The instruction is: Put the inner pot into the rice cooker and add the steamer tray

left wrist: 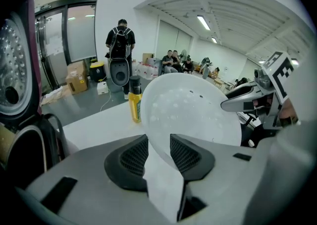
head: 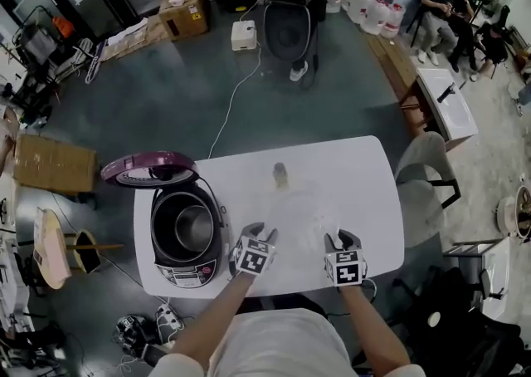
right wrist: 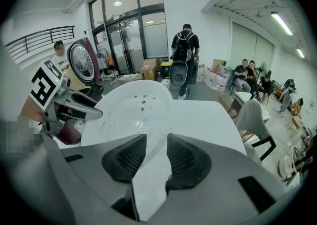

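Observation:
The translucent white steamer tray [head: 300, 216] hangs above the white table [head: 365, 176], held at its rim from both sides. My left gripper [head: 264, 234] is shut on its left edge; in the left gripper view the pads [left wrist: 132, 155] pinch the rim of the steamer tray [left wrist: 193, 107]. At the right edge my right gripper [head: 340, 240] is shut on the steamer tray [right wrist: 130, 110]. The rice cooker [head: 187, 238] stands at the table's left end with its purple lid [head: 148, 169] raised. The inner pot [head: 192, 224] sits inside it.
A yellow bottle [head: 280, 174] stands mid-table beyond the tray. A grey chair [head: 425, 176] is at the table's right. A person with a backpack [head: 290, 2] stands farther back, others sit at the back right [head: 452, 10]. Cardboard boxes [head: 184, 2] and a white cable [head: 232, 101] lie on the floor.

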The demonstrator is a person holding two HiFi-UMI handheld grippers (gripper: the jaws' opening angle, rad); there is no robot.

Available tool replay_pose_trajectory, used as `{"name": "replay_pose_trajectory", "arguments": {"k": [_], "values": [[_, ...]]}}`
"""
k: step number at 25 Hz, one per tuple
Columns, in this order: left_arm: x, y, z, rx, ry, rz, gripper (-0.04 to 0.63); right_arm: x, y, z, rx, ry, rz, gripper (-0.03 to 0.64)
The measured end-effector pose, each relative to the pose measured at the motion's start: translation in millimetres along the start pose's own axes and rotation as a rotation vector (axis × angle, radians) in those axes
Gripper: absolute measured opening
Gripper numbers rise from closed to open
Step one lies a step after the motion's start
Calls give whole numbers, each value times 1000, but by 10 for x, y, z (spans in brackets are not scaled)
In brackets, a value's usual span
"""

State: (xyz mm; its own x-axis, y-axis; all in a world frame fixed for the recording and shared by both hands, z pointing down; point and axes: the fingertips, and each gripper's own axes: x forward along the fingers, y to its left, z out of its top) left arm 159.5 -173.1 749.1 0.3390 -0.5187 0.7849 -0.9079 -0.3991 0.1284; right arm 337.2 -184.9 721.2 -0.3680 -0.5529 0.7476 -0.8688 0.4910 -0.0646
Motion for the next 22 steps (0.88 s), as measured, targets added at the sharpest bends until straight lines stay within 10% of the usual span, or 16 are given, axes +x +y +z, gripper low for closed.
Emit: {"name": "replay_pose_trajectory", "arguments": {"k": [22], "values": [[-1415, 1145, -188, -71, -87, 109, 152, -24, 1513, 896, -120, -66, 105, 141]]}}
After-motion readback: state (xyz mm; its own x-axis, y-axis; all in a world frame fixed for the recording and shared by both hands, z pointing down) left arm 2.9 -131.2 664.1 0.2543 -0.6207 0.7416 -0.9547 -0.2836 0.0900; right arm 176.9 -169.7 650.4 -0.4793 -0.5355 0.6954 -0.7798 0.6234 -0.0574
